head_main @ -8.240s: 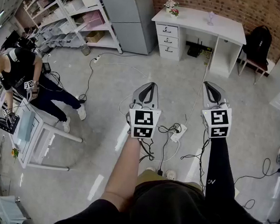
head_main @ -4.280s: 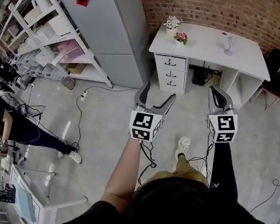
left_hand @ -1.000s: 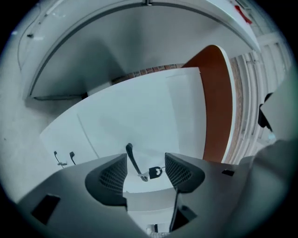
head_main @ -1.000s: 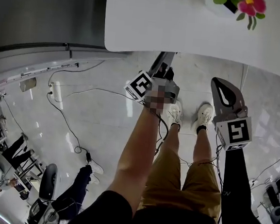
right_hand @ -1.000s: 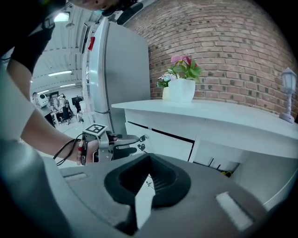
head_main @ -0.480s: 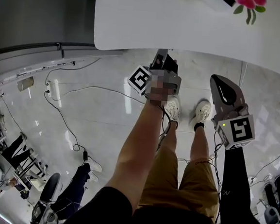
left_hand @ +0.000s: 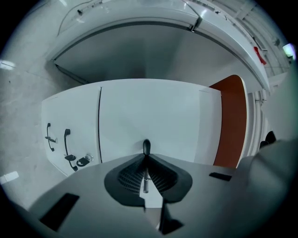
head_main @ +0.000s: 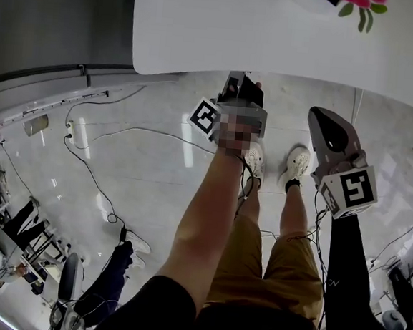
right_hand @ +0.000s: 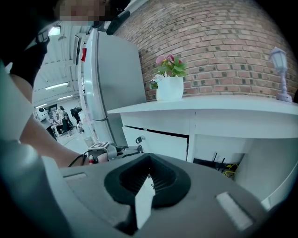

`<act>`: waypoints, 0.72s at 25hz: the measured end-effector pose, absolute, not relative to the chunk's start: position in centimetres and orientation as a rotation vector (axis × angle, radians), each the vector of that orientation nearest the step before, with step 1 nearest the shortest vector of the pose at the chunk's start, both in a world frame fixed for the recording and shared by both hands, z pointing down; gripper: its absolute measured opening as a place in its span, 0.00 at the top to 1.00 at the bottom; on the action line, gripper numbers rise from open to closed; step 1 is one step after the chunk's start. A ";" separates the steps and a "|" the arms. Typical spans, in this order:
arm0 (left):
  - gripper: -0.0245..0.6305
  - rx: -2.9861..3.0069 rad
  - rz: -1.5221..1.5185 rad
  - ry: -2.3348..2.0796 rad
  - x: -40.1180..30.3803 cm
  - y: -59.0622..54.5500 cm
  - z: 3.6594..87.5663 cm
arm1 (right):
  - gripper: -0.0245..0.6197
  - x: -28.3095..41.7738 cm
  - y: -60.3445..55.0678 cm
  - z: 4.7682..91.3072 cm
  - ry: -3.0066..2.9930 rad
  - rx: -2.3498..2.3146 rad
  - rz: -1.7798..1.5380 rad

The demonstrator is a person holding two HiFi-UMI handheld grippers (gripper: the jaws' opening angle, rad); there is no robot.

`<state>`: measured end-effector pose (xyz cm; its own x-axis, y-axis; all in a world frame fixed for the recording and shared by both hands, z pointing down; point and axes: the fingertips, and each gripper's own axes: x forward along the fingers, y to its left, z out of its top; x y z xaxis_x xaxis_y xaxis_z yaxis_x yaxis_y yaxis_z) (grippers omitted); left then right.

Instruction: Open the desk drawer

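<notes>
Where the white desktop [head_main: 226,26] ends in a long front edge across the top of the head view, the left gripper [head_main: 240,90] reaches just under it, its jaws clenched on the dark drawer handle [left_hand: 146,146] of the top drawer [right_hand: 160,145]; a dark gap runs along that drawer's upper edge, though I cannot tell whether it is pulled out; a lower handle [left_hand: 66,142] sits at the left of the left gripper view; the right gripper [head_main: 321,122] hangs right of centre, jaws pressed together on nothing, apart from the desk; open grey floor [head_main: 141,169] spreads below, crossed by cables [head_main: 123,133]; a grey cabinet [head_main: 54,18] fills the upper left; a flower pot [right_hand: 170,88] stands on the desktop before a brick wall [right_hand: 219,42].
</notes>
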<state>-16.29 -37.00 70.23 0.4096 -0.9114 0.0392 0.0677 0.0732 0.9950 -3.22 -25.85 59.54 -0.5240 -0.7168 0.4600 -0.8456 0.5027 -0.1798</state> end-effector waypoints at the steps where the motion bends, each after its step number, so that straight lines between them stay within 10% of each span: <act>1: 0.93 1.282 -0.882 -0.872 -16.3 -37.0 70.3 | 0.96 -3.2 -25.8 59.6 -2.424 1.308 0.555; 18: 0.93 1.317 -0.732 -0.929 -16.3 -36.7 71.0 | 0.96 -3.0 -25.2 58.9 -2.425 1.331 0.536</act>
